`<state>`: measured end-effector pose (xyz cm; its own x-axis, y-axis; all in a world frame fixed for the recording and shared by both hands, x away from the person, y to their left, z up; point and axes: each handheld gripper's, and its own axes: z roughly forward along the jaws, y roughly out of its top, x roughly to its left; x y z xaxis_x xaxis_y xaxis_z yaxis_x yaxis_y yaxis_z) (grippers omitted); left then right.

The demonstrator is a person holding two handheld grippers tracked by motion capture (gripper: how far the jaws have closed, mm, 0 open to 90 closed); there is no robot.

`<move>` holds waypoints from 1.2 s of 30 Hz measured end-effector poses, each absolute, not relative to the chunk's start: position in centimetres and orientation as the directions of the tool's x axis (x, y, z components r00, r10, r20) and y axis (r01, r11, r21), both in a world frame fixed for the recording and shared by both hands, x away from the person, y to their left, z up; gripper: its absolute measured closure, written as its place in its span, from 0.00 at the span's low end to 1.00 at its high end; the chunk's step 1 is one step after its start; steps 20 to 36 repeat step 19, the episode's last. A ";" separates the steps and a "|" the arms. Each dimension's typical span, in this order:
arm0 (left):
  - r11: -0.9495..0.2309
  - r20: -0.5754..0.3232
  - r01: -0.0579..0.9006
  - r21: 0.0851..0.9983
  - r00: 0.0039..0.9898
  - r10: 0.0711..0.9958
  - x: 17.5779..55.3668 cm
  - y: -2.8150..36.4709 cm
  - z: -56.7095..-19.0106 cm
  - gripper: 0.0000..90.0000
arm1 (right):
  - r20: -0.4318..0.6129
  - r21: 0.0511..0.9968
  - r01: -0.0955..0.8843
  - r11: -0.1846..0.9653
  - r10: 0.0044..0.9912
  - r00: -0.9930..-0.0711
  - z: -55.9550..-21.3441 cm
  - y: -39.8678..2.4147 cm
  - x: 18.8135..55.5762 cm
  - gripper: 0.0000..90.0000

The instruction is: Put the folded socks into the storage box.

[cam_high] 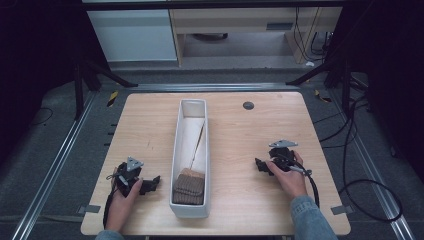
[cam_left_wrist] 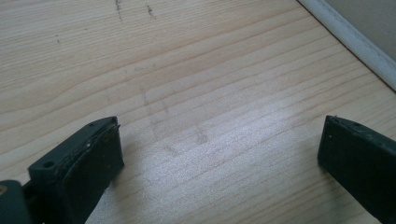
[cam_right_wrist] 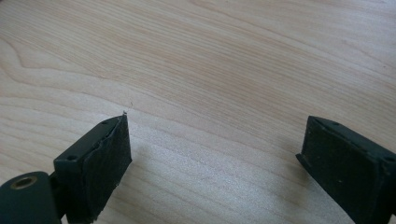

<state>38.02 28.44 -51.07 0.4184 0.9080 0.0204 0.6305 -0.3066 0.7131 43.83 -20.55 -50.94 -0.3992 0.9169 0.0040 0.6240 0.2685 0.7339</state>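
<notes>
Left side first. The left gripper (cam_high: 150,185), a black two-jaw tool with a grey three-cornered plate on top, rests low on the pale wooden table (cam_high: 240,150), held in the person's left hand (cam_high: 121,200). Its jaws point toward the bin and stand wide apart with nothing between them; the left gripper view shows bare wood grain under the gap and the bin's white wall at the upper right corner. Likely a ready stance, close enough to reach in.

Centre. A long, narrow white rectangular bin (cam_high: 175,150) runs lengthwise down the middle of the table, within reach of both hands. At its near end sits a brown ribbed knitted item, folded (cam_high: 189,186), lying flat on the bottom, apparently in two or three stacked layers. Behind it, filling the far stretch of the bin, lies a cream folded cloth (cam_high: 189,137), one edge raised along a diagonal crease. The brown piece is nearest both grippers, so it is probably the thing to be handled.

Right side. The right gripper (cam_high: 259,165), same build, sits on the table in the right hand (cam_high: 290,175), well apart from the bin, jaws spread and empty, aimed inward over bare wood.
</notes>
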 end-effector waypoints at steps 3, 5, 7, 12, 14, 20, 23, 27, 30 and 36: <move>-0.307 0.021 0.630 0.713 0.418 0.908 38.0 28.4 -51.1 0.00 | 0.000 0.731 0.627 0.270 0.919 -0.395 -51.2 -20.5 43.9 0.08; -0.307 0.021 0.630 0.713 0.418 0.908 38.0 28.4 -51.1 0.00 | -0.004 0.732 0.624 0.273 0.918 -0.397 -51.3 -20.4 43.9 0.09; -0.306 0.020 0.630 0.713 0.418 0.908 38.0 28.4 -51.1 0.00 | -0.006 0.734 0.621 0.274 0.918 -0.397 -51.3 -20.4 43.9 0.09; -0.307 0.021 0.630 0.713 0.418 0.908 38.0 28.4 -51.1 0.00 | -0.007 0.738 0.607 0.294 0.903 -0.429 -51.3 -20.4 43.8 0.08; -0.307 0.021 0.630 0.713 0.418 0.908 38.0 28.4 -51.1 0.00 | -0.004 0.737 0.604 0.303 0.896 -0.445 -51.4 -20.7 43.7 0.07; -0.307 0.021 0.630 0.713 0.418 0.908 38.0 28.4 -51.1 0.00 | 0.000 0.724 0.640 0.257 0.928 -0.373 -51.4 -21.5 43.9 0.00; -0.307 0.021 0.630 0.713 0.418 0.908 38.0 28.4 -51.1 0.00 | 0.000 0.724 0.640 0.257 0.928 -0.373 -51.4 -21.5 43.9 0.00; -0.307 0.021 0.630 0.713 0.418 0.908 38.0 28.4 -51.1 0.00 | 0.000 0.724 0.640 0.257 0.928 -0.373 -51.4 -21.5 43.9 0.00; -0.307 0.021 0.630 0.713 0.418 0.908 38.0 28.4 -51.1 0.00 | 0.000 0.724 0.640 0.257 0.928 -0.373 -51.4 -21.5 43.9 0.00; -0.307 0.021 0.630 0.713 0.418 0.908 38.0 28.4 -51.1 0.00 | 0.000 0.724 0.640 0.257 0.928 -0.373 -51.4 -21.5 43.9 0.00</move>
